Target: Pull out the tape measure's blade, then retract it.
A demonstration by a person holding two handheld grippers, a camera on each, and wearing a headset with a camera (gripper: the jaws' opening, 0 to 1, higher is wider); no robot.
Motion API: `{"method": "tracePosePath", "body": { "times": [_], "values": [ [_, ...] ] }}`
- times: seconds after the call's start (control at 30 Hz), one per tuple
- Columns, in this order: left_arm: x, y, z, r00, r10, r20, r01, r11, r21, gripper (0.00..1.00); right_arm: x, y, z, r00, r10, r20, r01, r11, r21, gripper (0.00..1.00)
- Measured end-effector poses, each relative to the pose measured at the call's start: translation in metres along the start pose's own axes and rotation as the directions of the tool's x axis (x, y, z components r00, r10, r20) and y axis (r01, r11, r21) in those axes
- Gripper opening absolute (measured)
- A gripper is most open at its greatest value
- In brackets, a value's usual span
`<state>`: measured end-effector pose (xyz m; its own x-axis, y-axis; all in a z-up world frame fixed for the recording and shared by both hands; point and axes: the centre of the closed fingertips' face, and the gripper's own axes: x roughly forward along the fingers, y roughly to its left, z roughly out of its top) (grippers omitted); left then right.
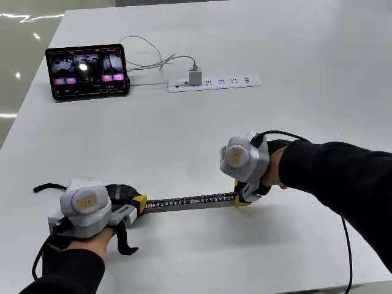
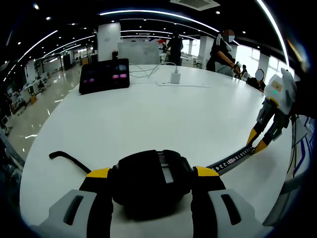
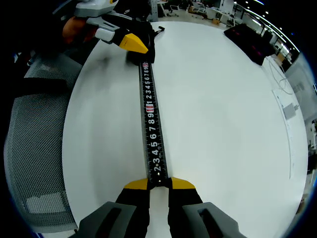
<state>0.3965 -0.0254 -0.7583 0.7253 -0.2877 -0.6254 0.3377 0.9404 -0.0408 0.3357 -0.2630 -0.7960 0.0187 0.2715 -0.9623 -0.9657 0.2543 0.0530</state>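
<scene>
Left gripper point(image 2: 152, 172) was clamped on the black tape measure case point(image 2: 148, 191) at bottom centre of its view. Right gripper point(image 3: 158, 184) pinched the blade point(image 3: 150, 119) tip at bottom centre. White numerals 2 to 9 ran up the dark blade, stretched flat on the white surface point(image 3: 223, 124).

White tabletop point(image 1: 257, 43) carries a black tablet point(image 1: 87, 71) with its screen lit, a white power strip point(image 1: 214, 82) beside it with a grey charger point(image 1: 195, 76) plugged in, thin pale cables point(image 1: 153, 61) between them, and a grey mesh chair point(image 3: 34, 163) at the table's edge.
</scene>
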Motion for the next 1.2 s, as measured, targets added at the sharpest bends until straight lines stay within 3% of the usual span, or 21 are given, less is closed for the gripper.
{"method": "tracePosePath", "body": {
  "times": [1.2],
  "values": [
    [0.0, 0.0, 0.0, 1.0, 0.001, -0.004, -0.001, 1.0, -0.003, 0.59, 0.003, 0.0, 0.011, 1.0, 0.008, 0.003, -0.008, 1.0, 0.014, 0.09]
  ]
}}
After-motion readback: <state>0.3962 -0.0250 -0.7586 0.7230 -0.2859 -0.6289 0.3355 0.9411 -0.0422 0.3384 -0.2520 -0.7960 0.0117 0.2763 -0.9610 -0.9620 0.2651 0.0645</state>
